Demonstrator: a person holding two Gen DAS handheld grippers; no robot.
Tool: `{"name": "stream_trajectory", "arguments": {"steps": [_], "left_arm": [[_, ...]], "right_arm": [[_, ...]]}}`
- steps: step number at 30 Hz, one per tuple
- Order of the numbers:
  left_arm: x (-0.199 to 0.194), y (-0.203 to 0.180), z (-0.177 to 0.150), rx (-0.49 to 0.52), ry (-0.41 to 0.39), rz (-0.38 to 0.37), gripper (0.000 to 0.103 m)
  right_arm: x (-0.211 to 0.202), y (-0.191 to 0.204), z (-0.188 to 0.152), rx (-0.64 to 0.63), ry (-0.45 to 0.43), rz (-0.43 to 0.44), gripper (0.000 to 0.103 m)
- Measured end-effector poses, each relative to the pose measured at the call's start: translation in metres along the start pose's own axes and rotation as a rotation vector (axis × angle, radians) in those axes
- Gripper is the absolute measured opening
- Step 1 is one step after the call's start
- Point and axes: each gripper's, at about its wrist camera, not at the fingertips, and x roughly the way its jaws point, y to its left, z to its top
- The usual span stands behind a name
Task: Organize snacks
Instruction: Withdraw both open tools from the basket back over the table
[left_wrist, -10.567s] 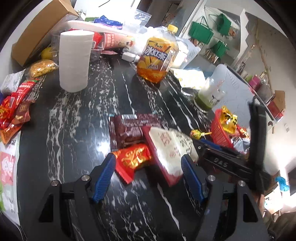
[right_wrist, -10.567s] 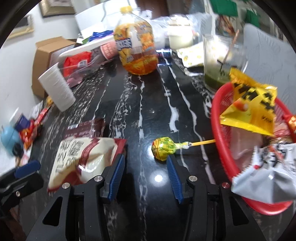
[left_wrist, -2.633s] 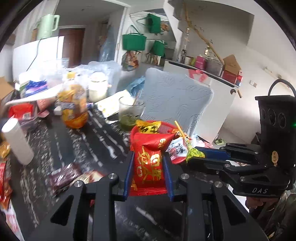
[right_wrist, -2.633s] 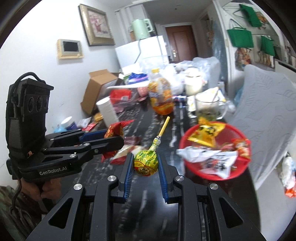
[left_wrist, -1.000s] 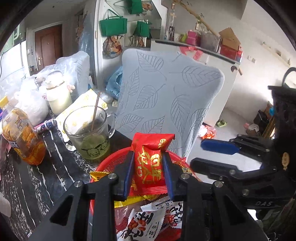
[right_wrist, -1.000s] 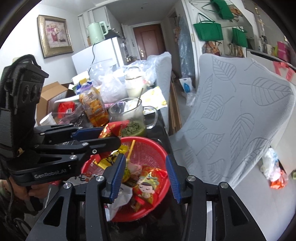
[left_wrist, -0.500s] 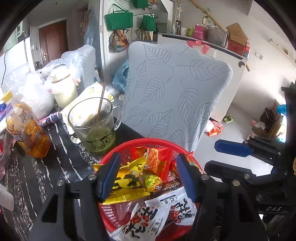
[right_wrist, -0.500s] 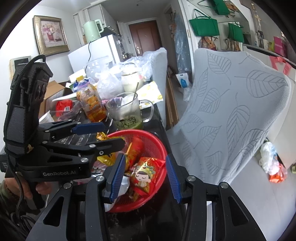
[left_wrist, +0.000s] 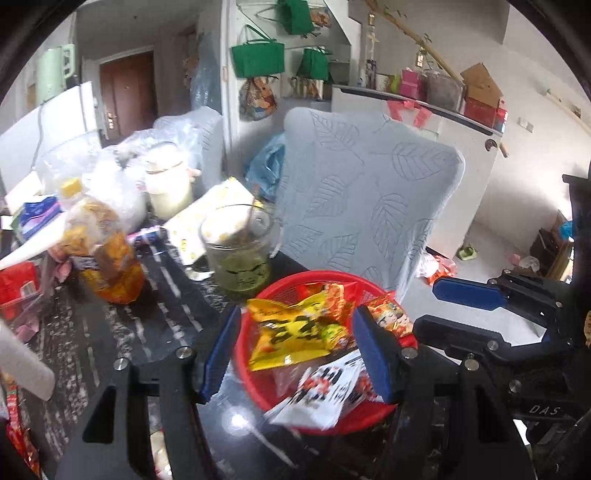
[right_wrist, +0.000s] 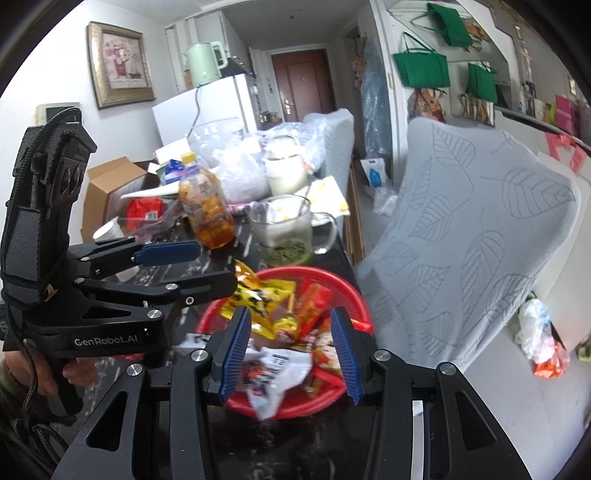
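basket: the red basket (left_wrist: 284, 291) stands on the black marble table (left_wrist: 122, 332), near its edge, just in front of the glass mug (left_wrist: 236, 254) with green drink.
snacks in basket: a yellow pack (left_wrist: 291, 332) lies on top; a red pack (right_wrist: 314, 302) leans beside it; a white pack (left_wrist: 328, 391) hangs over the near rim; the lollipop (right_wrist: 286, 321) lies in the middle, its stick is hard to see.
change: one second ago the left gripper (left_wrist: 295, 354) still pinched the red pack above the basket. Now that pack lies inside and nothing is between the blue pads.
left gripper: jaws apart, about half way, empty, hovering above the basket and a little back from it.
right gripper: the right gripper (right_wrist: 291, 350) is also parted and empty, as it was a second ago; it hangs over the near side of the basket.
meaning for task: I judge both items are delivered, so this round is finished.
left over: more snacks seem to remain on the table at the left edge (left_wrist: 14, 428) of the left view, but they are blurred.
next: probably both hands go back over the table for these.
around: an orange tea bottle (left_wrist: 107, 258) and a grey chair (left_wrist: 369, 199) stand behind.
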Motion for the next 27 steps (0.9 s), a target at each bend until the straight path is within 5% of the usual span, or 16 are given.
{"name": "stream_trajectory", "arguments": {"steps": [14,27], "left_arm": [[-0.067,0.039,-0.037,-0.058,-0.056,0.105,0.061],[-0.103,0.063,-0.090,-0.131,-0.036,0.115,0.061]], "right_arm": [[-0.010,0.071,-0.008,-0.077,-0.041,0.082,0.048],[-0.005,0.122,-0.028,-0.096,-0.007,0.158,0.051]]}}
